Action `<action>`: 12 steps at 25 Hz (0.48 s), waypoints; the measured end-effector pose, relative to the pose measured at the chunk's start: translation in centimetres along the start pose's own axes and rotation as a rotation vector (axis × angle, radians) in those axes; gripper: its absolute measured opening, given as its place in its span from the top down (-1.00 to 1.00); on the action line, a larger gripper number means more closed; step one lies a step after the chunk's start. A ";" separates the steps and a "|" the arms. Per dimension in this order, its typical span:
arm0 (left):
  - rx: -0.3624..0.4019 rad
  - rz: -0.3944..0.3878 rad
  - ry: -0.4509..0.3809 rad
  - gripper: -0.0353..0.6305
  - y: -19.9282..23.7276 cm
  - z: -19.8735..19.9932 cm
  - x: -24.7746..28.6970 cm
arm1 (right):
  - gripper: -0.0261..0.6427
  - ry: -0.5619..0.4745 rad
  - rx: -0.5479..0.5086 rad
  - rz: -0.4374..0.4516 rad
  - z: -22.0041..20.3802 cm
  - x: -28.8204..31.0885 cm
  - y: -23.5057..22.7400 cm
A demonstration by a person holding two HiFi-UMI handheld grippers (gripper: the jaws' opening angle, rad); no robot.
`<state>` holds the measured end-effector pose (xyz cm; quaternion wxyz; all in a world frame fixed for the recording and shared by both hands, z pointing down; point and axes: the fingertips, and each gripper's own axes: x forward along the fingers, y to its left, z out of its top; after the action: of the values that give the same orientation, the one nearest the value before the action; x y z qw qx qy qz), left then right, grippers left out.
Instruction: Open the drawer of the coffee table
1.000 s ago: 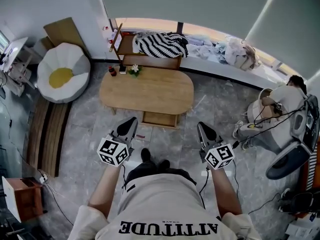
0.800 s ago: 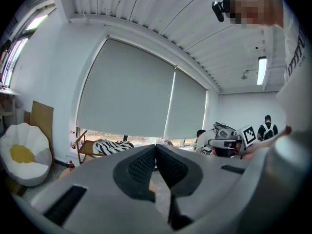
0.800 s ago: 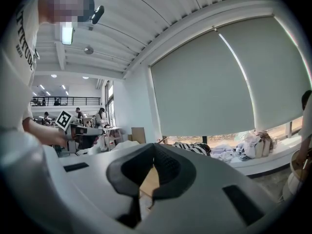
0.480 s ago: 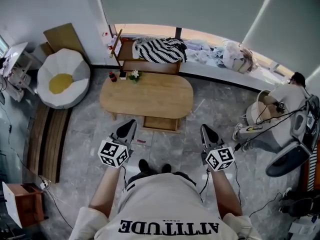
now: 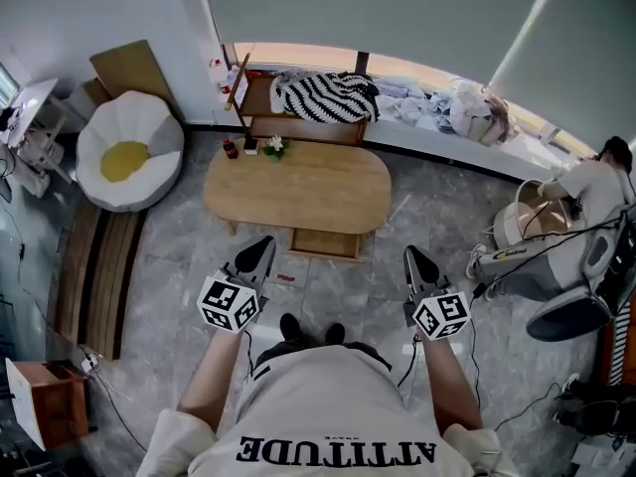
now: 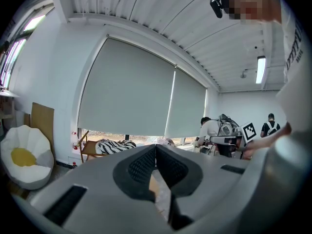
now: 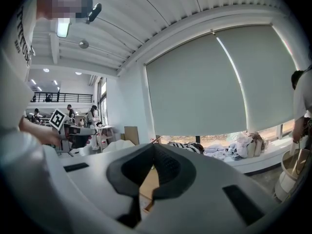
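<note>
Grey stone floor (image 5: pixel 328 291) w/ a wood coffee table (image 5: pixel 298 182). L gripper (image 5: pixel 260 244) & R gripper (image 5: pixel 411 255): jaws pressed together, nothing held, touching nothing. Drawer (image 5: pixel 323 242) sticks out of table's near side, just ahead, btwn both tips. Blinds (image 5: pixel 378 8) down past table.

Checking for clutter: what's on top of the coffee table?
At the far left corner of the coffee table stand a red bottle, a dark item too small to identify, and a white-flowered plant. Nothing covers the rest of the top.
</note>
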<state>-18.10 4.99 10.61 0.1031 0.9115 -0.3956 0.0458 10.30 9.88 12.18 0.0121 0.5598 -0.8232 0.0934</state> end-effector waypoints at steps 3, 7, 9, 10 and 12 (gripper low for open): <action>-0.001 0.000 0.001 0.83 0.6 -0.1 -0.2 | 0.87 0.005 0.003 0.001 -0.2 0.5 0.4; -0.011 0.005 0.000 0.83 1.5 -0.1 -0.2 | 0.87 0.014 0.003 0.000 -0.4 1.3 0.6; -0.017 0.009 -0.002 0.83 1.9 -0.1 -0.1 | 0.87 0.016 0.003 -0.001 -0.4 1.6 0.6; -0.022 0.011 -0.003 0.83 2.1 -0.1 -0.2 | 0.87 0.017 0.003 -0.002 -0.4 1.7 0.7; -0.028 0.012 -0.004 0.83 2.4 -0.1 -0.2 | 0.87 0.020 0.002 -0.001 -0.3 2.0 0.9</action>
<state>-20.01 3.57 11.08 0.1149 0.9076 -0.4018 0.0392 8.72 8.37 12.60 0.0199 0.5593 -0.8227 0.0999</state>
